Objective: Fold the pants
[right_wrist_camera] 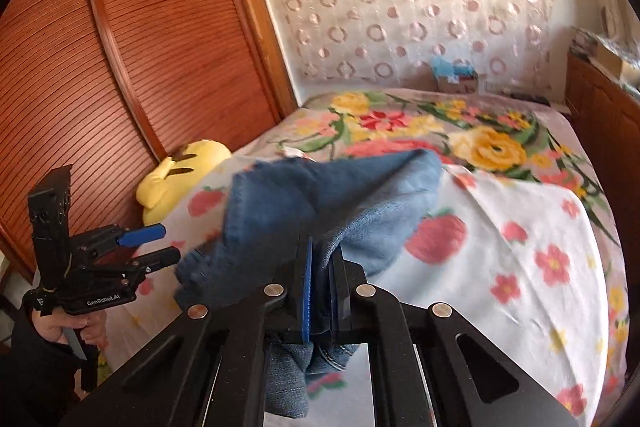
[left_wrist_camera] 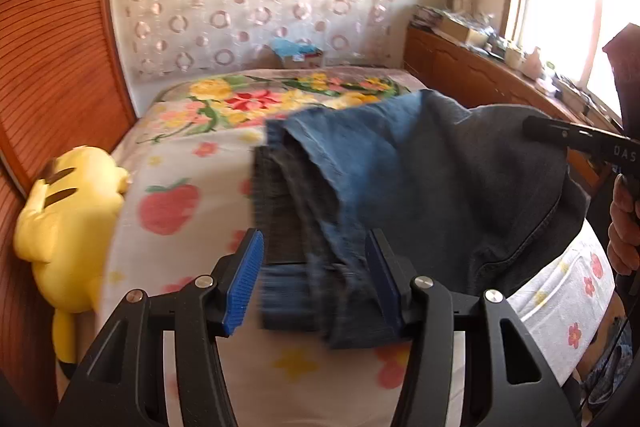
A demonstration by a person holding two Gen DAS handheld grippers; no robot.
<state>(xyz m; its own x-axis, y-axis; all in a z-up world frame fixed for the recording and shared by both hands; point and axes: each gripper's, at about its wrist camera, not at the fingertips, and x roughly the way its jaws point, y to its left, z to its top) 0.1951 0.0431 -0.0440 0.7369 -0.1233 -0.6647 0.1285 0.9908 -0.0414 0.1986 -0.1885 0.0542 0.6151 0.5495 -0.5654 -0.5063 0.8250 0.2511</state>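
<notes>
Pants: the blue denim pants hang bunched and lifted above the bed, strung between your two grippers; motion blur softens their edges.
Left gripper: your left gripper has its jaws apart, with a fold of the denim and a dark ribbed band hanging in the gap. Its blue pads stand clear on either side of the cloth, so you are not pinching it.
Right gripper: your right gripper has its jaws clamped together on a bunch of the denim, and cloth spills out below them toward the camera.
Cross view: from the left wrist camera, your right gripper reaches in from the right edge and meets the dark upper edge of the pants.
Bed: a white cover printed with strawberries and flowers lies under the pants.
Plush toy: a yellow plush toy sits at the bed's left edge, against the slatted wooden doors.
</notes>
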